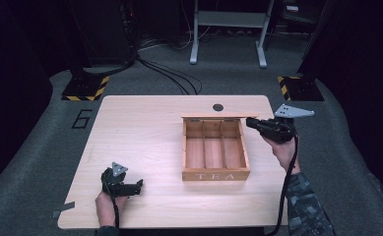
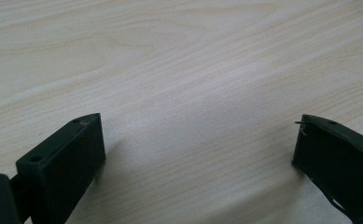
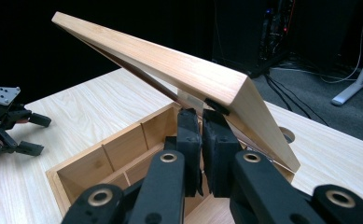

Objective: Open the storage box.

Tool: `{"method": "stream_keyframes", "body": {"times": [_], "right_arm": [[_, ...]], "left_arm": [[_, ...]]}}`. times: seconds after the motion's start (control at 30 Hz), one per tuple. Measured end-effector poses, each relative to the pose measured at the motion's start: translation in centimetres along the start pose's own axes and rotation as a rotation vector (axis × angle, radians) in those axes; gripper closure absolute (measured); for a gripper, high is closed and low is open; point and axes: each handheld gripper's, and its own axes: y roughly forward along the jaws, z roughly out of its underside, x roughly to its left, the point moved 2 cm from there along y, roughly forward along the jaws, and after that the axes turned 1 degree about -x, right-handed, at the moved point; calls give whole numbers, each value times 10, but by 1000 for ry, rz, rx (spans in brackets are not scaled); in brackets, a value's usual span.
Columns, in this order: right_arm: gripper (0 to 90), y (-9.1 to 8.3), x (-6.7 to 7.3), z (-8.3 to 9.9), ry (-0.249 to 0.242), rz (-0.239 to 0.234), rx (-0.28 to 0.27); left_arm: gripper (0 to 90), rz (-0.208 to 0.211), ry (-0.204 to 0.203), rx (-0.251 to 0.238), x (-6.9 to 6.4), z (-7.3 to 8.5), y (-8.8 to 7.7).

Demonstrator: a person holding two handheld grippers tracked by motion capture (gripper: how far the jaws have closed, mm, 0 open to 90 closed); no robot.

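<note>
The right gripper has its jaws nearly together, tips right under the raised lid of the wooden tea box — whether a small latch on the lid edge is pinched between them I can't tell. The lid stands tilted up just above and ahead of that gripper, w/ the box's three empty compartments below and to its left. The left gripper sits well apart from the box, low over bare worktop — jaws wide, nothing btw them.
</note>
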Motion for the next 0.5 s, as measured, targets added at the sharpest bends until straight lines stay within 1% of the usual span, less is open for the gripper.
{"method": "stream_keyframes", "body": {"times": [0.5], "right_arm": [[859, 0, -1, 0, -2, 1, 1]], "left_arm": [[19, 0, 0, 0, 0, 0, 0]]}}
